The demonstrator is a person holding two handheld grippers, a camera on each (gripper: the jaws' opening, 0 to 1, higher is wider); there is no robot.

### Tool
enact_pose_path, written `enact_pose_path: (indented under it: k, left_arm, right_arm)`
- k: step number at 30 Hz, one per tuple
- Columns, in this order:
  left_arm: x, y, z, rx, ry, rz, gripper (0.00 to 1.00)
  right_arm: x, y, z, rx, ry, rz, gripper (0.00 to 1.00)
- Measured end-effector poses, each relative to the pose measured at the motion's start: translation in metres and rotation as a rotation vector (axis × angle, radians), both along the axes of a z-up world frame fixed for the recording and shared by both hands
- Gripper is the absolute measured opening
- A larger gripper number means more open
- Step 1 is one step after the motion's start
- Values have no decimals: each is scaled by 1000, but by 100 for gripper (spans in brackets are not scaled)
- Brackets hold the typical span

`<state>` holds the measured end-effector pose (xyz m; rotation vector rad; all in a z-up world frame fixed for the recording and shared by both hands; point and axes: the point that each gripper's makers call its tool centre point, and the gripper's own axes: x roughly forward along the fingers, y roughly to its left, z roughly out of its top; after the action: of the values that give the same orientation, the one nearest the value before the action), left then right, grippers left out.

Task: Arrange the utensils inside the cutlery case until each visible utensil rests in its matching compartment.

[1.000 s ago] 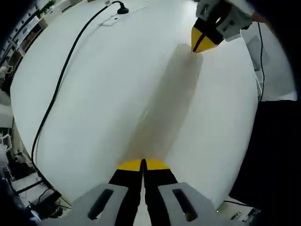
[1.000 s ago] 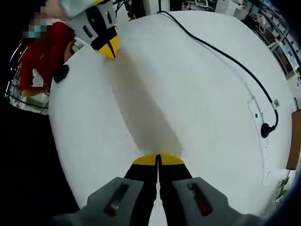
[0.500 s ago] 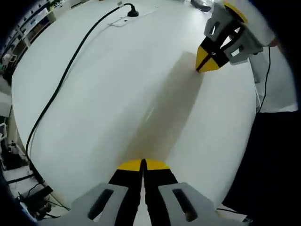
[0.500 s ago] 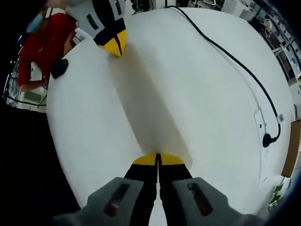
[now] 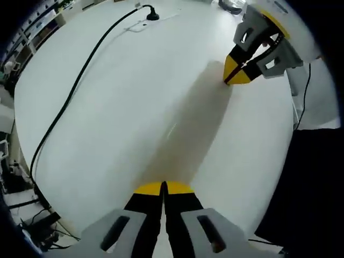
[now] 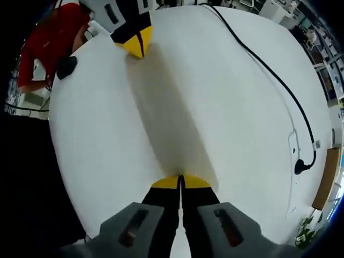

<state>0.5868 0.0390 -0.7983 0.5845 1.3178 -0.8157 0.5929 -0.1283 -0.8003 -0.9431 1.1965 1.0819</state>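
Our left gripper (image 5: 163, 187) has its jaws pressed together on nothing, and our right gripper (image 6: 180, 181) likewise; each hangs low over the white worktop (image 5: 134, 97), tips facing the other across a bare stretch. We judge this a rest pose before any picking, since neither carries a load. A black cable (image 5: 70, 94) runs along the worktop's far side to a plug. The cutlery case and utensils lie outside what we see, so their heading and long axis we cannot tell.
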Motion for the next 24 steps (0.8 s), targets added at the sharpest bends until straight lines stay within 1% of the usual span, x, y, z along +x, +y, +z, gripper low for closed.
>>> enact_pose_path:
  k: [5, 8, 10, 11, 12, 13, 14, 15, 16, 17, 18, 19, 20, 21, 22, 24]
  left_arm:
    - [0, 1, 2, -33, -26, 20, 0]
    - [1, -1, 2, -65, -31, 75, 0]
    - [0, -10, 4, -105, -62, 29, 0]
    - [-9, -20, 5, -148, -19, 43, 0]
    - [-6, -21, 5, -143, -30, 52, 0]
    - [-5, -23, 5, -135, -46, 38, 0]
    - [1, -22, 4, -106, -78, -5, 0]
    - [-2, -22, 4, -80, -58, -48, 0]
    - [0, -25, 3, -77, -62, -33, 0]
    - [-1, -24, 3, -55, -57, -69, 0]
    - [0, -24, 3, -35, -70, -133, 0]
    - [-1, -25, 3, -24, -75, -157, 0]
    - [-1, -26, 2, -22, -74, -171, 0]
    - [-1, -25, 2, -27, -66, -152, 0]
    - [0, -25, 2, -29, -61, -165, 0]
    - [0, -25, 2, -14, -66, -243, 0]
  right_arm:
    - [1, 1, 0, 3, 8, -11, 0]
    - [1, 1, 0, 5, 17, -14, 0]
    - [0, 1, 0, 10, 23, -23, 0]
    - [0, 1, 1, 13, 24, -23, 0]
    - [0, 0, 1, 15, 22, -22, 0]
    - [0, 0, 1, 18, 21, -21, 0]
    - [0, 0, 1, 22, 19, -20, 0]
    - [0, 1, 1, 24, 18, -17, 0]
    - [0, 1, 1, 25, 19, -18, 0]
    - [0, 1, 1, 25, 19, -18, 0]
    - [0, 1, 0, 23, 18, -17, 0]
    - [0, 2, 1, 20, 17, -14, 0]
    - [0, 1, 1, 17, 17, -10, 0]
    - [0, 2, 1, 14, 18, -8, 0]
    - [1, 2, 1, 13, 21, -11, 0]
    - [1, 2, 1, 13, 28, -15, 0]
